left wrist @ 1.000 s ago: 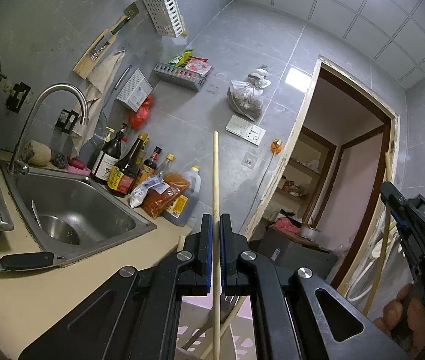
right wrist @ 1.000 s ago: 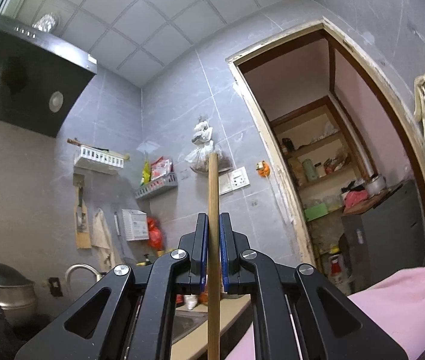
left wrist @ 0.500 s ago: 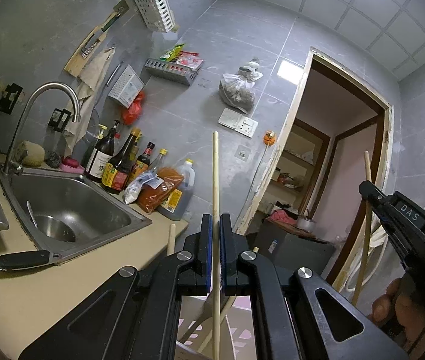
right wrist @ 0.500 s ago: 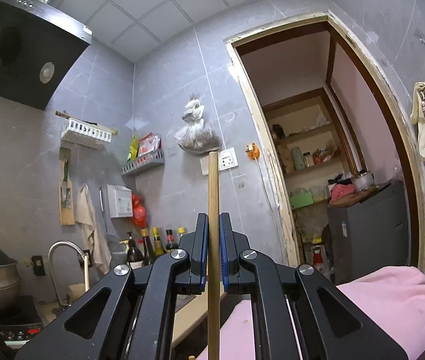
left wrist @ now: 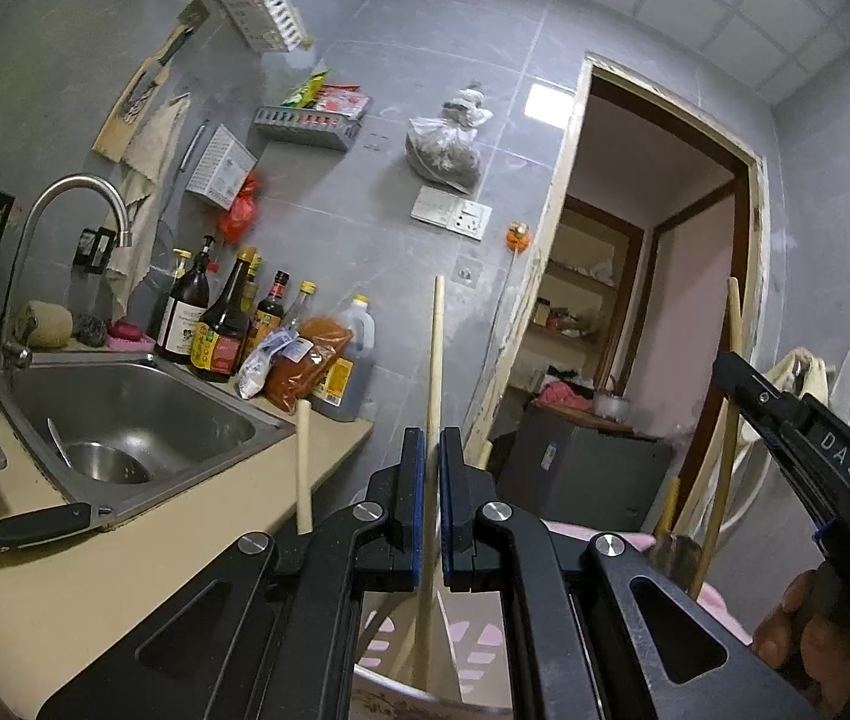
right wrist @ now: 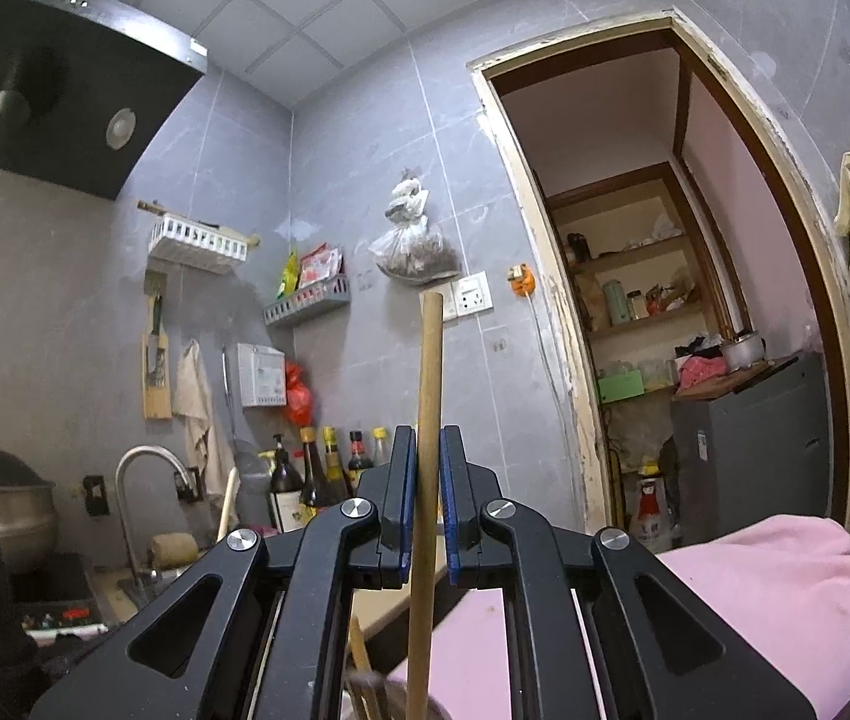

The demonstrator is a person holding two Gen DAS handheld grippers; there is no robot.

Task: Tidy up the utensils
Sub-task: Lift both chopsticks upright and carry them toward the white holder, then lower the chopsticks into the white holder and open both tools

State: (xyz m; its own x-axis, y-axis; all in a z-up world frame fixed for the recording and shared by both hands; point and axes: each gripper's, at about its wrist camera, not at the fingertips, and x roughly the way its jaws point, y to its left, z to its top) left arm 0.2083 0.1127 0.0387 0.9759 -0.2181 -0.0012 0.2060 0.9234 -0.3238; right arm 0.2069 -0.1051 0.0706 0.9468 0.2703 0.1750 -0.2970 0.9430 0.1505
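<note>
Versus a second back: in the left wrist view the right gripper has come further into frame at 3 o'clock, its darker chopstick now poking up past the doorframe. The right wrist view has dropped from ceiling toward the counter side; the faucet and bottles now show at 8 o'clock.

Left gripper points about level, jaws pinched on a pale chopstick that stands near vertical, lower end going down into a white slotted holder at 6 o'clock. Another wooden handle sticks up at 7 o'clock beside it.

Right gripper is tilted slightly up, jaws closed on the darker chopstick, which leans slightly. Its lower end sits among other utensil ends at 6 o'clock; I can't tell whether it's seated in the holder.

Fingers of the right hand show at 4 o'clock in the left view.
</note>
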